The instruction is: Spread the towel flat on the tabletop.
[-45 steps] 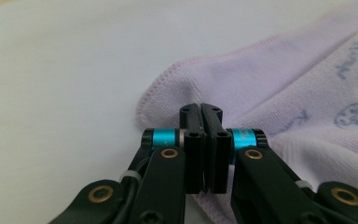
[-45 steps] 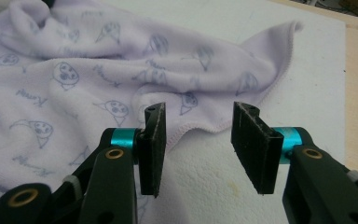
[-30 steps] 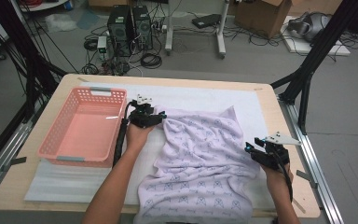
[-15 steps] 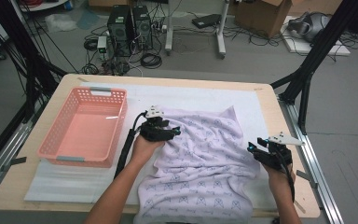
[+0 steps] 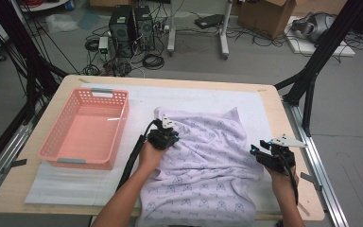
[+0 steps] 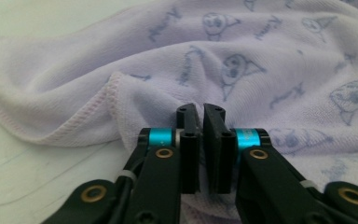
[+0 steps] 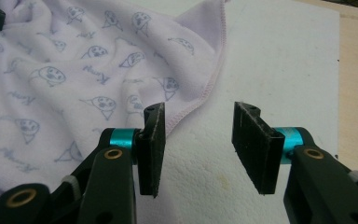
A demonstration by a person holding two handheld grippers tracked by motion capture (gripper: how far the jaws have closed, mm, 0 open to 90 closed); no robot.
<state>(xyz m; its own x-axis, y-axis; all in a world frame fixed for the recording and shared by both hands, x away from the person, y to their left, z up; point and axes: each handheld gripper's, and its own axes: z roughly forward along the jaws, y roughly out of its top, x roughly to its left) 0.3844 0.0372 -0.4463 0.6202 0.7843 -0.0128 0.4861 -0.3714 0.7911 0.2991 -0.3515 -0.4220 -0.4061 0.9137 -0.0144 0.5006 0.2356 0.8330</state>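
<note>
A lavender towel (image 5: 208, 165) with a small printed pattern lies crumpled on the white mat (image 5: 203, 97) and hangs over the table's near edge. My left gripper (image 5: 165, 135) is at the towel's upper left part, shut on a bunched fold of the towel (image 6: 261, 46) beside its stitched hem. My right gripper (image 5: 265, 154) hovers at the towel's right edge, open. Its left jaw is over the hem of the towel (image 7: 51, 70), its right jaw over bare mat (image 7: 270, 56), and nothing is between them.
An empty pink plastic basket (image 5: 78, 162) stands on the left side of the wooden table (image 5: 290, 123). Black frame posts rise at both sides of the table. Computers, cables and boxes are on the floor beyond the far edge.
My left gripper has moved right and nearer, dragging the towel's left edge inward over the cloth. The right gripper has stayed almost still and open.
</note>
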